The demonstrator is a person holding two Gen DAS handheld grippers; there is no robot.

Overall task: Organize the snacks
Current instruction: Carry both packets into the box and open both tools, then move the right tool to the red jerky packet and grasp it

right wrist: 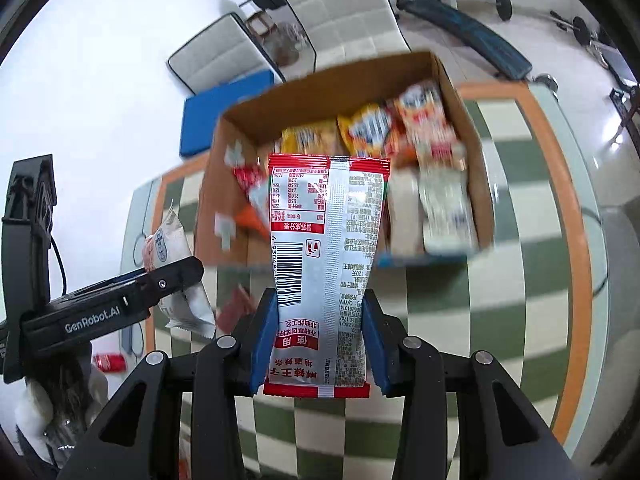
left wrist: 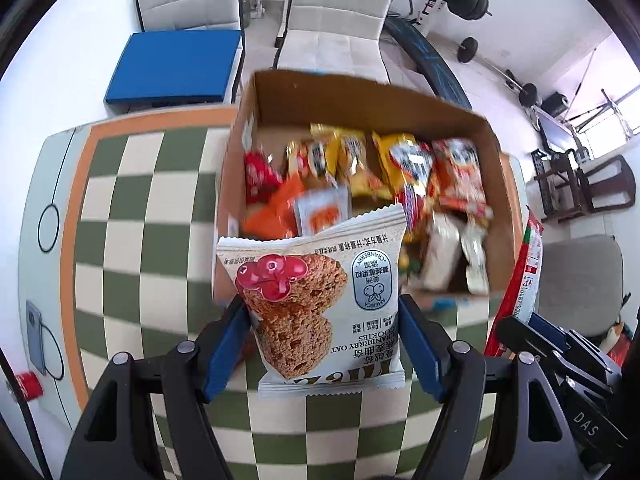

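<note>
The left claw point(left wrist: 325, 344) is gripping a light, crinkly cookie packet point(left wrist: 316, 300) by its sides while the right claw point(right wrist: 320, 344) is pinching a slick red snack pouch point(right wrist: 324, 264), both hanging near the cardboard box point(left wrist: 360, 96) of snacks on the table point(left wrist: 140, 208), likely fragile inside.

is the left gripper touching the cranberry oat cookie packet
Touching. The left wrist view shows the left gripper with both blue fingers pressed against the sides of the cookie packet, holding it clear of the checkered tablecloth.
</note>
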